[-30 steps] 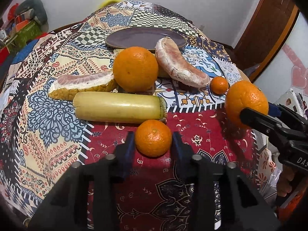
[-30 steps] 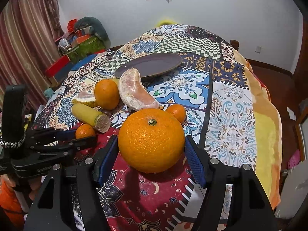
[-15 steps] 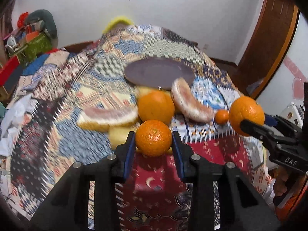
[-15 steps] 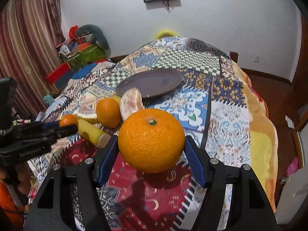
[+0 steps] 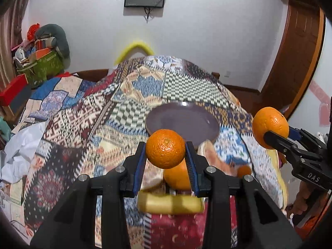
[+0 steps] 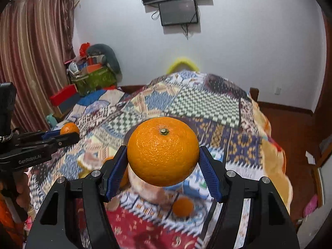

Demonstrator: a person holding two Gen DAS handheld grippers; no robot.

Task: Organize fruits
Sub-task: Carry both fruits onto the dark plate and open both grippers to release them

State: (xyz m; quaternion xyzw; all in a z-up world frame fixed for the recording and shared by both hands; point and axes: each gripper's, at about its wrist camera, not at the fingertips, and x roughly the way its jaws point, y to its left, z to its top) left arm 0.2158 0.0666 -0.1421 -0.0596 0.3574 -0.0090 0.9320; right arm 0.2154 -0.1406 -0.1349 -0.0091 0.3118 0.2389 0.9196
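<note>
My left gripper (image 5: 165, 154) is shut on a small orange (image 5: 165, 148), lifted above the patchwork-covered table; the same orange (image 6: 69, 129) shows at the left of the right wrist view. My right gripper (image 6: 163, 161) is shut on a large orange (image 6: 163, 151), seen too at the right of the left wrist view (image 5: 270, 127). A dark purple plate (image 5: 182, 121) lies beyond both. Below the held fruit lie another large orange (image 5: 176, 177), a tiny orange (image 5: 244, 171), a yellow cob-like piece (image 5: 170, 204) and pomelo segments (image 5: 211, 155), all blurred.
The patchwork cloth (image 5: 182, 87) falls off the table edges on every side. Boxes and bags (image 5: 39, 62) are piled against the wall at far left, by a curtain (image 6: 35, 62). A wooden door (image 5: 296, 62) stands to the right. A screen (image 6: 178, 10) hangs on the wall.
Both grippers have risen with their oranges and tilted up, so the table fruit dropped lower in view and more of the wall shows. Neither grip changed.
</note>
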